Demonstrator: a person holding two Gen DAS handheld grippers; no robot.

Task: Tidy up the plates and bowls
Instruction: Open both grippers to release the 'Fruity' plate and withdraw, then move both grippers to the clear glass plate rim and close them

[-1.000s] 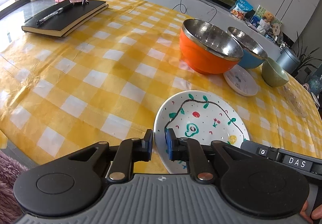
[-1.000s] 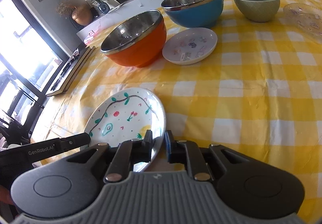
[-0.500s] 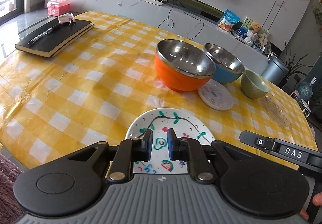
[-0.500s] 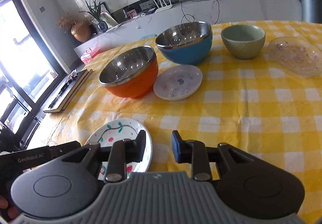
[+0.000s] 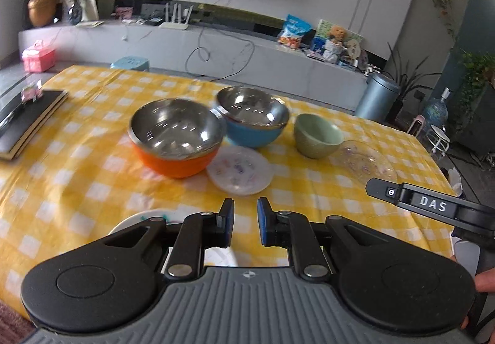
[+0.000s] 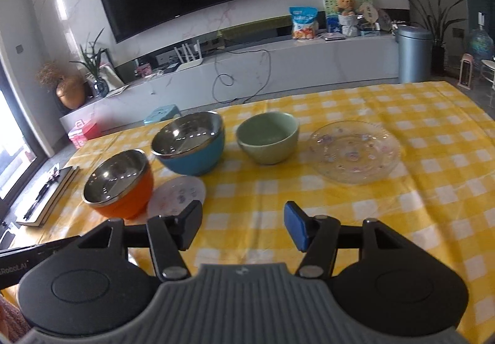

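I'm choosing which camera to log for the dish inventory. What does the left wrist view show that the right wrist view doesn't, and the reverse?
Only the left wrist view shows the white painted plate, mostly hidden under the open left claw.

Only the right wrist view shows the whole clear glass plate, and the open right claw's wide gap.

Both show the orange steel-lined bowl, the blue steel-lined bowl, the green ceramic bowl, the small white patterned plate, the black notebook and the yellow checked tablecloth.
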